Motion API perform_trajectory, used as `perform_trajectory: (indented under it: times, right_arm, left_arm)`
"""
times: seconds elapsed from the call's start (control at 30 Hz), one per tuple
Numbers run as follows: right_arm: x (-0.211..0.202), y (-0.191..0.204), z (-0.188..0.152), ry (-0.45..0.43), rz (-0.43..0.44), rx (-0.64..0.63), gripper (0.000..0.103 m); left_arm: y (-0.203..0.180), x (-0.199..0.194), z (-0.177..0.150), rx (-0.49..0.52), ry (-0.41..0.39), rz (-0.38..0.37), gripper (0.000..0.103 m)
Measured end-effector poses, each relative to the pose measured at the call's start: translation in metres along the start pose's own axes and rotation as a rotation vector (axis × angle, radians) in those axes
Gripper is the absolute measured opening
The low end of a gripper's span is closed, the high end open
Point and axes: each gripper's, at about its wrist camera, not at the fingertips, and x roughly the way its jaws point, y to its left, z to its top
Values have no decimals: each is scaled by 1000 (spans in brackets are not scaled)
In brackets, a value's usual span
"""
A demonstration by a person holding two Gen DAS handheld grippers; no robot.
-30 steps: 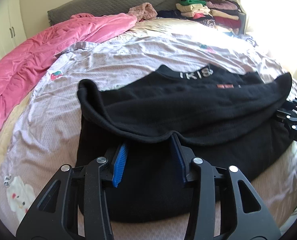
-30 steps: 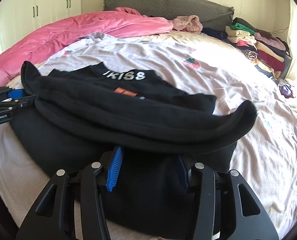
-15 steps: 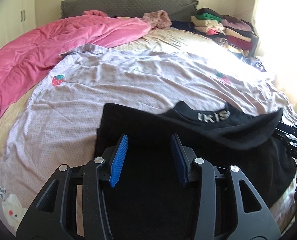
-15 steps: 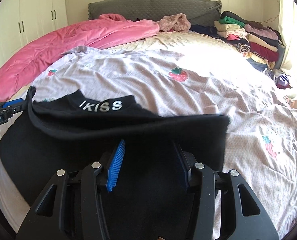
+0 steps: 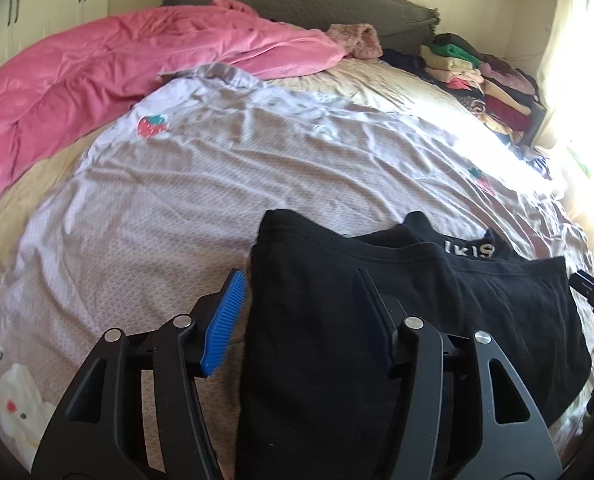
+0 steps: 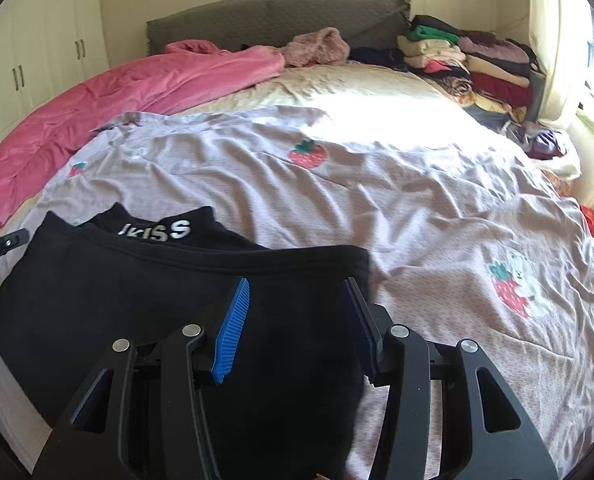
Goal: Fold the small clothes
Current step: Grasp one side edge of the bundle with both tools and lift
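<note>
Both claws standing apart and empty now, having let go since half a second ago: left claw (image 5: 297,312) astride the left edge of the black knit garment (image 5: 397,340), right claw (image 6: 297,320) over its right edge (image 6: 177,300). Lies flat on the lilac strawberry-print bedsheet (image 5: 217,184), near edge of the bed, lower half doubled up just short of the white-lettered collar (image 6: 157,232). First fold looks done; side folds probably next.

From the left wrist: cartoon print at the sheet's near corner (image 5: 13,400), other claw's tip at far right. From the right wrist: whole collar lettering, sunlit bedding heap by the window (image 6: 553,148).
</note>
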Motion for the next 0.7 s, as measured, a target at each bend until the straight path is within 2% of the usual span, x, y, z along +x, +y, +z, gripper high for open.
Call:
perform_trajectory:
  times: [0.2,0.3,0.33,0.37,0.4,0.43,0.47,0.5,0.57,0.7]
  right_arm:
    - [15,-17,-1,39,-2,68,55]
    - [26,-18,-1,59,-4,87,55]
    - [28,-17,0,63,0,83,55]
    - [30,-16,0,67,4,80,55]
    - [33,-16,-1,74,4,83,50]
    - [34,-17,-2,78,8,89,45]
    - [36,-18,-3,83,18,98,35]
    - [37,-19,-4,85,31,109,31]
    - [36,-20,-5,84,40,113,23]
    - [27,-19,-4,54,34,109,15]
  left_arm:
    - [10,16,-1,-38,43,-2,49]
    - [16,25,-1,-72,67,-24,48]
    - [16,27,-1,-74,73,-34,47]
    - [16,29,-2,-72,72,-41,37]
    - [15,29,-2,-68,69,-45,23]
    - [13,28,-4,-58,64,-44,19]
    - [12,28,-4,-49,58,-38,13]
    - [10,26,-5,-37,46,-35,6]
    - [8,23,-5,-25,30,-37,4]
    - [3,9,-4,15,-22,-25,3]
